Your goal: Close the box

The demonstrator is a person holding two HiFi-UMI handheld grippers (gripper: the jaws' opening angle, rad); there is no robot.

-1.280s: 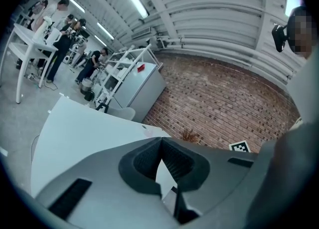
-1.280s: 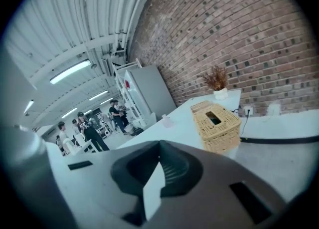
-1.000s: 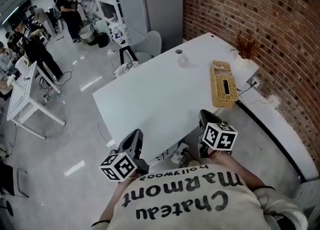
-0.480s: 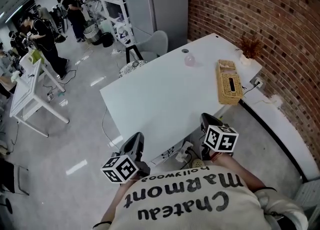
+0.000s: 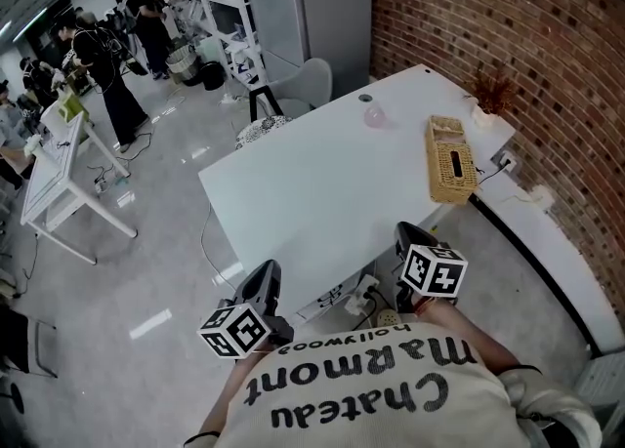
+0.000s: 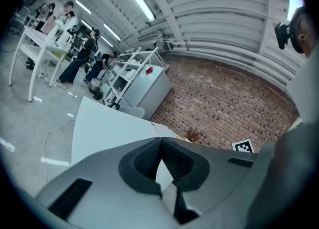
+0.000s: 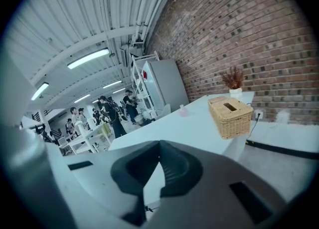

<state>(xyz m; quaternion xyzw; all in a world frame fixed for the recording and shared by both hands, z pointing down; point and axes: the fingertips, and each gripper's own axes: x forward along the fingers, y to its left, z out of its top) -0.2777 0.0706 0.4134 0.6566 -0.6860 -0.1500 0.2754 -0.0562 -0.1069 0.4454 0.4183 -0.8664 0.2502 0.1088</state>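
Observation:
A woven wicker box (image 5: 451, 159) with a slot in its top stands at the right end of the white table (image 5: 312, 192); the right gripper view shows the wicker box (image 7: 230, 115) too. My left gripper (image 5: 265, 278) hangs close to my body, short of the table's near edge, and its jaws are shut with nothing in them (image 6: 161, 142). My right gripper (image 5: 404, 239) is also short of that edge, well short of the box. It is shut and empty (image 7: 159, 145).
A small pink object (image 5: 374, 116) and a dried plant in a white pot (image 5: 491, 97) sit at the table's far side. A brick wall (image 5: 508, 36) and a white ledge (image 5: 547, 251) run along the right. Cables and a power strip (image 5: 356, 298) lie on the floor by the table. People stand at far left.
The head view has shifted a little, so the table and box sit slightly further right in it. A person at far left has walked on. Both grippers stay shut where they were.

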